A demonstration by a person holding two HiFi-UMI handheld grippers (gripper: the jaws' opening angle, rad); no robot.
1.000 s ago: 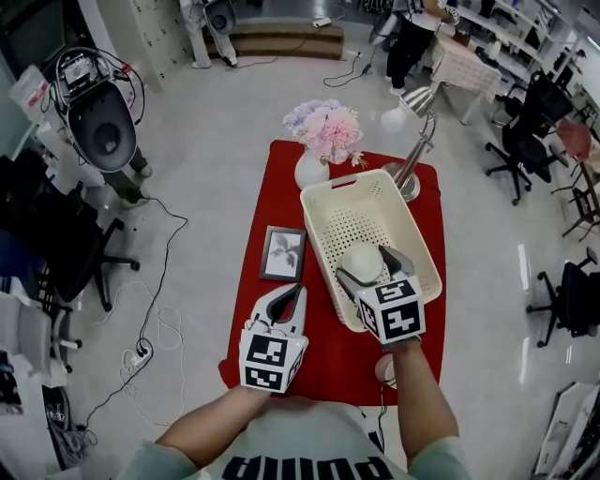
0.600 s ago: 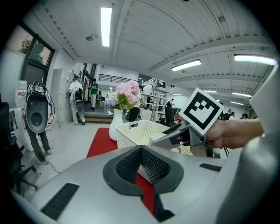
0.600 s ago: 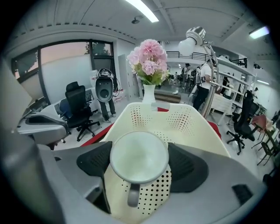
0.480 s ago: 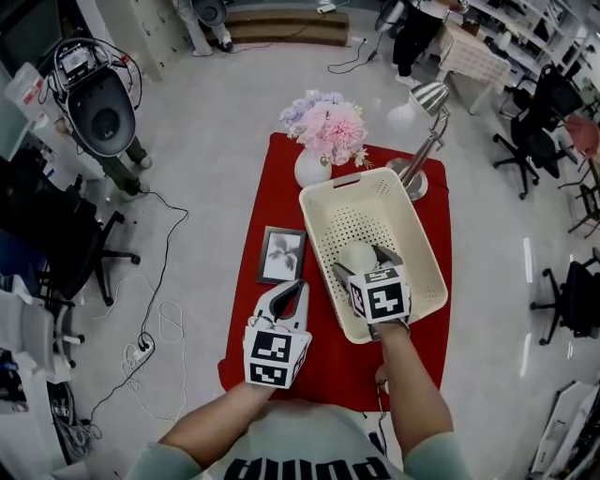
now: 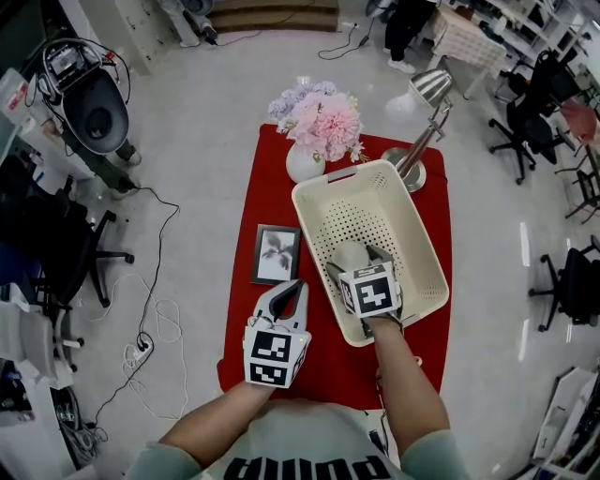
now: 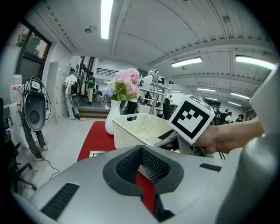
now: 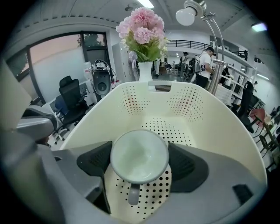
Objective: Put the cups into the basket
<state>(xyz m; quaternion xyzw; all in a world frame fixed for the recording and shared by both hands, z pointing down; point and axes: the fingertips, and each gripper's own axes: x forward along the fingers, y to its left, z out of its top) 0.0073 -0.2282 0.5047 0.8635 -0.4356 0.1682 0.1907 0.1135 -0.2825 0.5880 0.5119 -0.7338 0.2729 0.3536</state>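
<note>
right gripper [image 7: 140, 162] clamped on cup [image 7: 139, 153], dark pads [image 7: 97, 161] pressing both sides of rim. cup pale, mouth facing camera, handle pointing down. cup is inside cream basket [image 7: 221, 131], over perforated floor toward near end; can't tell if it's touching floor tbh. just past basket's far rim, behind handle slot: white vase [image 7: 145, 71] with pink flowers [image 7: 142, 30]. desk lamp [image 7: 192, 13] beyond far right corner. black office chair [image 7: 72, 98] off left, well apart.
</note>
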